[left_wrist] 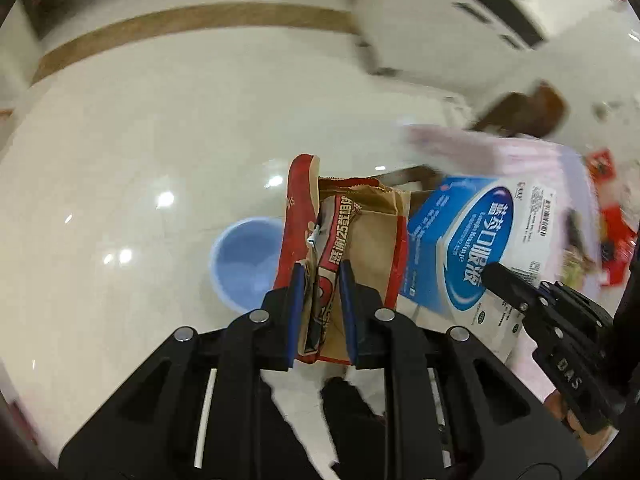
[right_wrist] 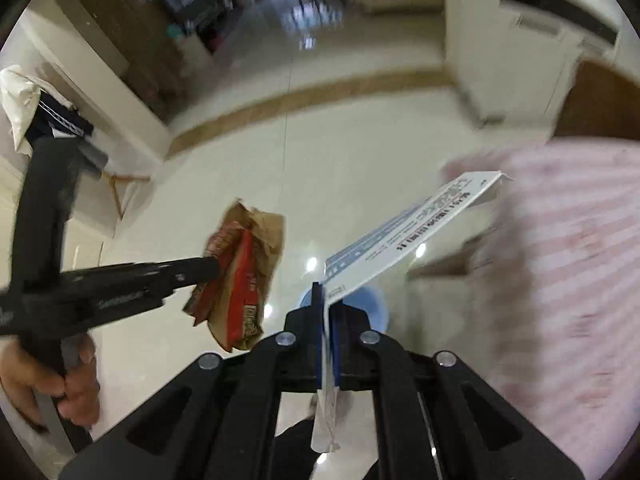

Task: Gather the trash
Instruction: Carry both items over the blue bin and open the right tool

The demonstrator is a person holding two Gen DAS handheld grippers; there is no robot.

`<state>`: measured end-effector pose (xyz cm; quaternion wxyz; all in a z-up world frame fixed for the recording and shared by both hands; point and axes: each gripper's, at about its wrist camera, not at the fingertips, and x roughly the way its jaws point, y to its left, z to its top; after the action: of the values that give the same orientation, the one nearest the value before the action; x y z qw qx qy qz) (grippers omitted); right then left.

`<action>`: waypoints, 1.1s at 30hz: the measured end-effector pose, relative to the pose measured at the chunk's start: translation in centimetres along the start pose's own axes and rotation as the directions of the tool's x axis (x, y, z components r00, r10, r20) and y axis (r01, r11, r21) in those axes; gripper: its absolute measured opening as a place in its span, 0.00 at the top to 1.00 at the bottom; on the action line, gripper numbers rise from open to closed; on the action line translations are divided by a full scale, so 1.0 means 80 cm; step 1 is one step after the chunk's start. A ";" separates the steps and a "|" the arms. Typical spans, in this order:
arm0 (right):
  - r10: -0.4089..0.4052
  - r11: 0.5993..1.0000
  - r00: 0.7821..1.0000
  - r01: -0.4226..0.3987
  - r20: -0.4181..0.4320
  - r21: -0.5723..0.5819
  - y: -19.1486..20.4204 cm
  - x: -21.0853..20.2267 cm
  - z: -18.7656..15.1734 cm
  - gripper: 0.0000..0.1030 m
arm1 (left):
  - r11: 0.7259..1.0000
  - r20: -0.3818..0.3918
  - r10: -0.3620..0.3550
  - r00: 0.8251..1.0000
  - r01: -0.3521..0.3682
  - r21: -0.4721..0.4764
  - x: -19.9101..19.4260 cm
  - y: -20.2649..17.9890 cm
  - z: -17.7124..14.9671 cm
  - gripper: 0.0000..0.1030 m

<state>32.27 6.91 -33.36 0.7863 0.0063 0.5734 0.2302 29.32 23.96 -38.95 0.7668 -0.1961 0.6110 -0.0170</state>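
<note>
My left gripper (left_wrist: pixel 320 276) is shut on a crumpled brown and red paper bag (left_wrist: pixel 352 232), held above the floor. Below and just left of the bag stands a light blue bin (left_wrist: pixel 244 264) on the pale tiles. My right gripper (right_wrist: pixel 326 292) is shut on a flattened blue and white box (right_wrist: pixel 404 236), seen edge-on. In the left wrist view the same box (left_wrist: pixel 464 248) shows its printed face, right of the bag, with the right gripper (left_wrist: pixel 494 276) clamped on its lower edge. From the right wrist view, the left gripper (right_wrist: pixel 212 266) holds the bag (right_wrist: pixel 244 280) at left, and the bin's rim (right_wrist: pixel 368 300) peeks out behind my fingers.
A table with a pink striped cloth (right_wrist: pixel 560 260) stands to the right, with red scraps (left_wrist: pixel 612 240) on it. White cabinets (left_wrist: pixel 440 20) rise at the back right. A person's hand (right_wrist: pixel 60 384) grips the left tool's handle. Glossy tiled floor (left_wrist: pixel 160 120) spreads out to the left.
</note>
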 end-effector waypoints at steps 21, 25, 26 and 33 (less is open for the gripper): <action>-0.020 0.994 0.955 0.050 -0.297 0.096 0.026 0.296 -0.030 0.81 | 0.977 -0.224 0.045 0.974 -0.090 -0.194 0.181 0.146 -0.049 0.82; -0.016 0.994 0.955 0.047 -0.296 0.097 0.023 0.291 -0.034 0.79 | 0.979 -0.238 0.037 0.971 -0.083 -0.187 0.192 0.135 -0.046 0.82; -0.014 0.994 0.955 0.046 -0.298 0.099 0.020 0.289 -0.036 0.79 | 0.980 -0.243 0.034 0.969 -0.081 -0.184 0.195 0.135 -0.046 0.82; -0.035 0.990 0.955 0.074 -0.296 0.124 0.006 0.261 -0.047 0.74 | 0.985 -0.268 0.033 0.963 -0.077 -0.152 0.204 0.119 -0.040 0.82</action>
<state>33.59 14.12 -53.31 0.6965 0.0088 0.6976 0.1680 28.39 27.46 -57.77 0.6601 -0.2362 0.7126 0.0277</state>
